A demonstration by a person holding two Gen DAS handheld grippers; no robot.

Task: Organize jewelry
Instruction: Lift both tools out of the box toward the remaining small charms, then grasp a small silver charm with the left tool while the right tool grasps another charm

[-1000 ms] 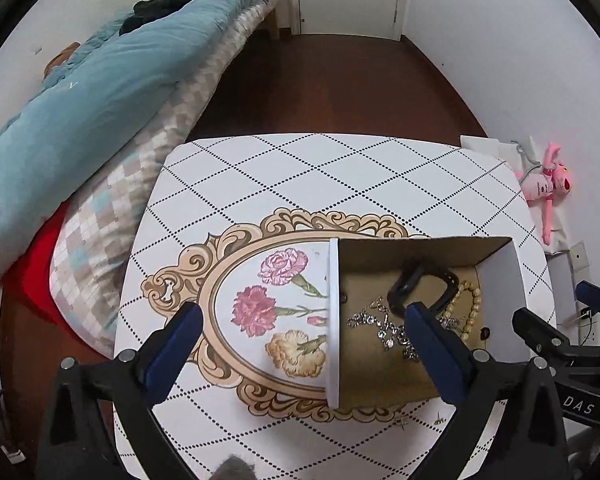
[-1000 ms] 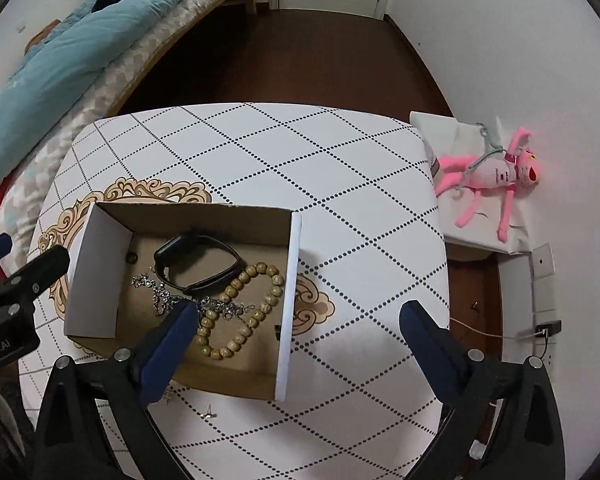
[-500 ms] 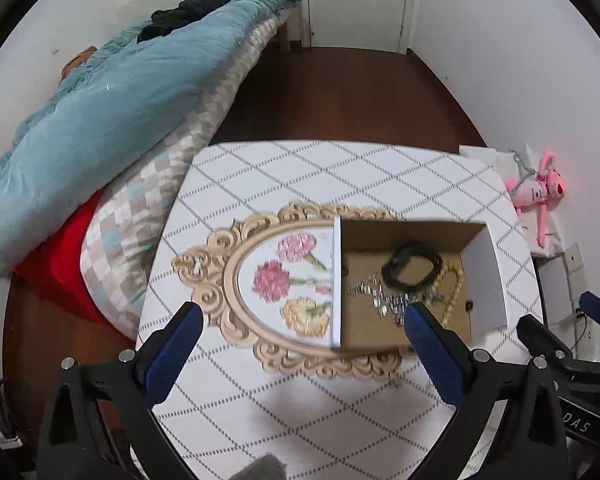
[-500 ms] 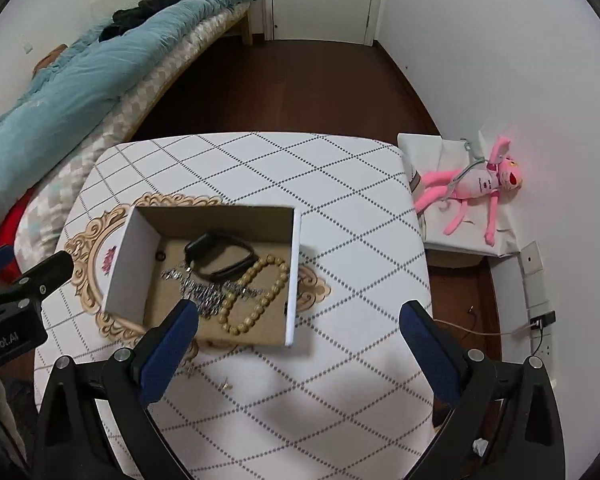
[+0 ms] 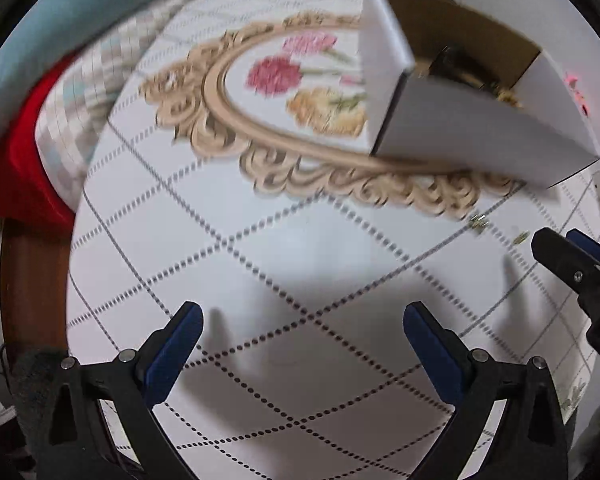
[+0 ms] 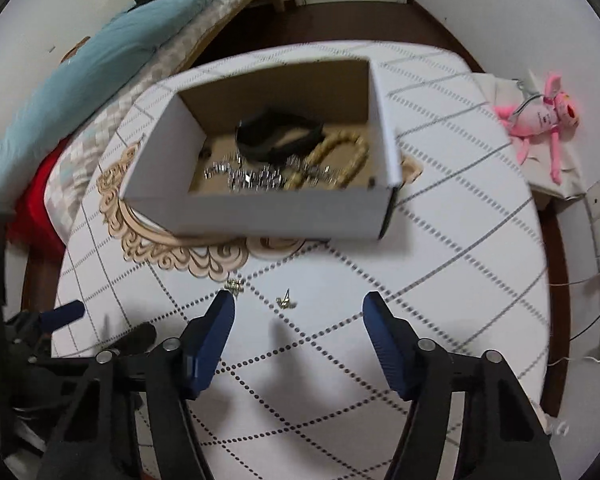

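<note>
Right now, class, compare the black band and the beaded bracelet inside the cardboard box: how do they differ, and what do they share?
The black band is dark and smooth-looking; the beaded bracelet is tan and made of separate round beads. The black band lies nearer the box's far wall, the beaded bracelet toward its right wall. Both are closed loops lying flat on the floor of the cardboard box, touching the silver chain.
</note>
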